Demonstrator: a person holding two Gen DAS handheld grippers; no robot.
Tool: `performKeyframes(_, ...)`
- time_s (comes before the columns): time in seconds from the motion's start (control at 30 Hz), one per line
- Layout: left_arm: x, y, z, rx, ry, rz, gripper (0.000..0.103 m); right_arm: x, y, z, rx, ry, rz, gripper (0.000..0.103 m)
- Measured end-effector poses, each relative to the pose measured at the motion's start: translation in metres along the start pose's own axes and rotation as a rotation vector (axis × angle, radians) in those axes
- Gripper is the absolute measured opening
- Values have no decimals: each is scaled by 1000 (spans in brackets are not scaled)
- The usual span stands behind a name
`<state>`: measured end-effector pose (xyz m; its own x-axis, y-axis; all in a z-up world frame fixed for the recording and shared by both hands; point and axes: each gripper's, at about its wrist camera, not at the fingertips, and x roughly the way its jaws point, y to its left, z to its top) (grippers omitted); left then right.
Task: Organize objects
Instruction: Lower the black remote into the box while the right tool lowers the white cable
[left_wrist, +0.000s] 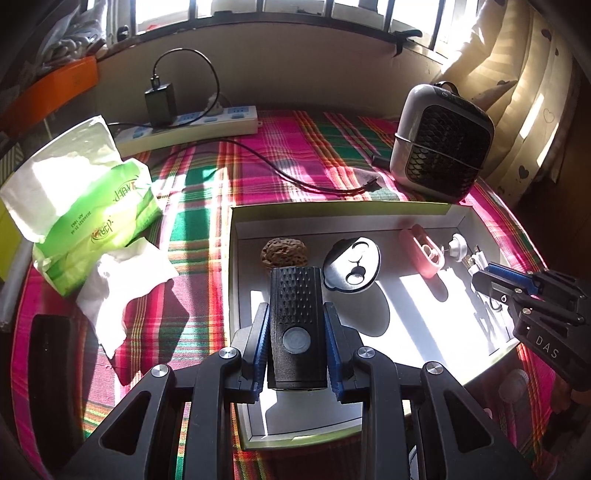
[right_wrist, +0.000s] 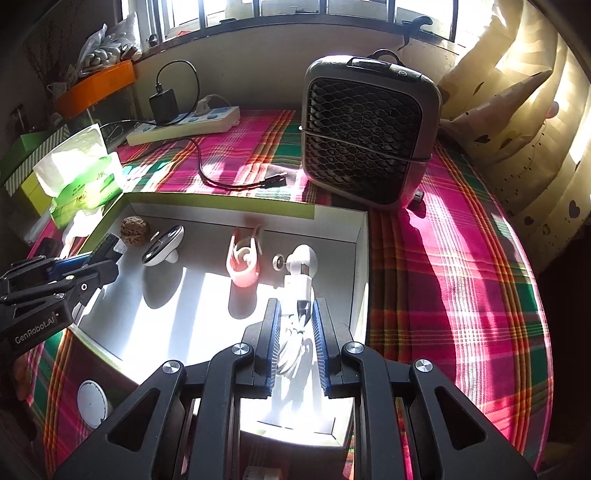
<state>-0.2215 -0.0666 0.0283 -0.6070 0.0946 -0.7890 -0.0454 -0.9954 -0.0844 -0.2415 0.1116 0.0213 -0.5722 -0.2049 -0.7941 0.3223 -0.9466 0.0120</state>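
Note:
A shallow white box (left_wrist: 236, 266) (right_wrist: 360, 258) lies on the plaid cloth. My left gripper (left_wrist: 295, 314) is shut on a black rectangular device (left_wrist: 295, 325) and holds it over the box's left part; it also shows in the right wrist view (right_wrist: 107, 251). My right gripper (right_wrist: 294, 310) is closed around a white USB cable bundle (right_wrist: 295, 339) at the box's right side; it also shows in the left wrist view (left_wrist: 484, 271). In the box lie a walnut (left_wrist: 283, 252) (right_wrist: 135, 229), a grey round lid-like piece (left_wrist: 351, 264) (right_wrist: 162, 245), a pink clip (left_wrist: 421, 249) (right_wrist: 243, 258) and a small white plug (left_wrist: 458, 245) (right_wrist: 303, 260).
A small grey heater (left_wrist: 441, 142) (right_wrist: 365, 129) stands behind the box. A power strip (left_wrist: 192, 129) with a black charger and cable lies at the back. A green tissue pack (left_wrist: 85, 206) and loose tissue sit left. A white round disc (right_wrist: 92, 402) lies on the cloth in front.

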Motion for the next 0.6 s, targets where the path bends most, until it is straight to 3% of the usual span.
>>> performKeyframes(0.6, 14, -10, 4, 34, 21, 22, 25, 11, 6, 1, -49, 3, -42, 18)
